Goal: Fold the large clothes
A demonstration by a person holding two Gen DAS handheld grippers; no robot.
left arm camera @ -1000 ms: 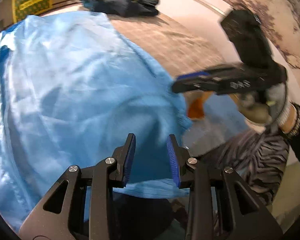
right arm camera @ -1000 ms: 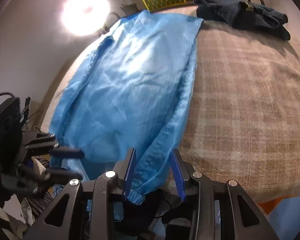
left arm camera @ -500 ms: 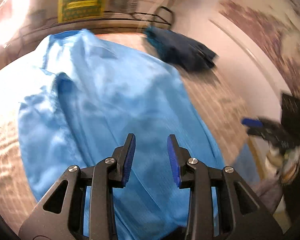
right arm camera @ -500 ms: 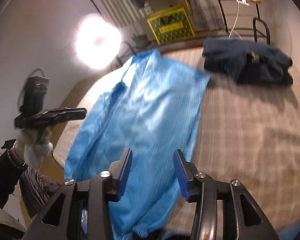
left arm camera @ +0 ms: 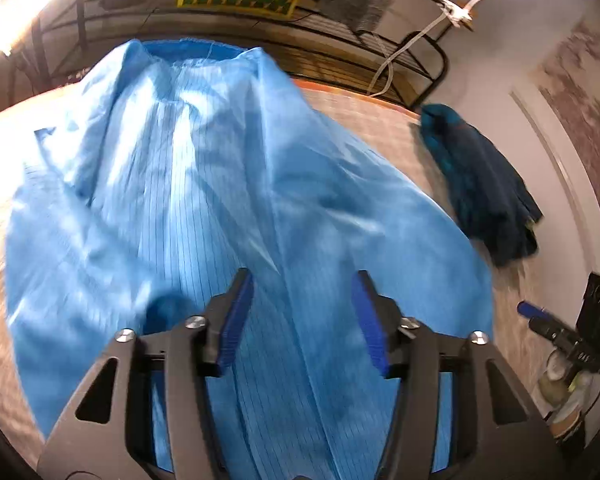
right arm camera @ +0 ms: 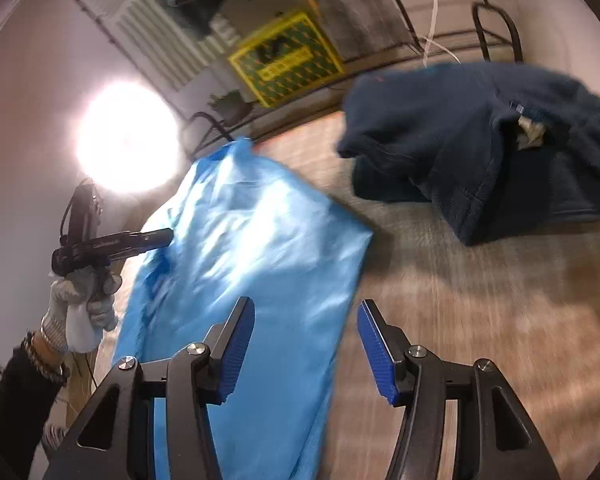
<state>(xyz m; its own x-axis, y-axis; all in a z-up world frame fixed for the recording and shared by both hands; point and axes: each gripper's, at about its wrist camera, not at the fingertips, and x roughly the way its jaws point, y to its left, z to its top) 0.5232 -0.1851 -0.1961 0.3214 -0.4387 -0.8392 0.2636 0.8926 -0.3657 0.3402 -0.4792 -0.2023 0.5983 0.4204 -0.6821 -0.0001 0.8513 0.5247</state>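
Since a second ago you are letting both hems go and swinging the tongs out over the bed, so the blue garment (left arm camera: 228, 208) is now lying spread below instead of pinched at its edge.

Through the left wrist camera, your left gripper (left arm camera: 302, 316) is hovering above the garment's lower half, jaws opening and gripping nothing; the cloth is only showing between them from underneath. A long crease is running up the middle toward the collar, and if you are pinching there you are risking a crooked fold or a grab of both layers.

Through the right wrist camera, your right gripper (right arm camera: 306, 346) is also opening and empty, straddling the garment's right edge and the checked bedcover (right arm camera: 480, 320). Closing here, you are risking a bite of bedcover along with the cloth. The dark blue fleece (right arm camera: 480, 152) is sitting near; a wide sweep could be dragging it.
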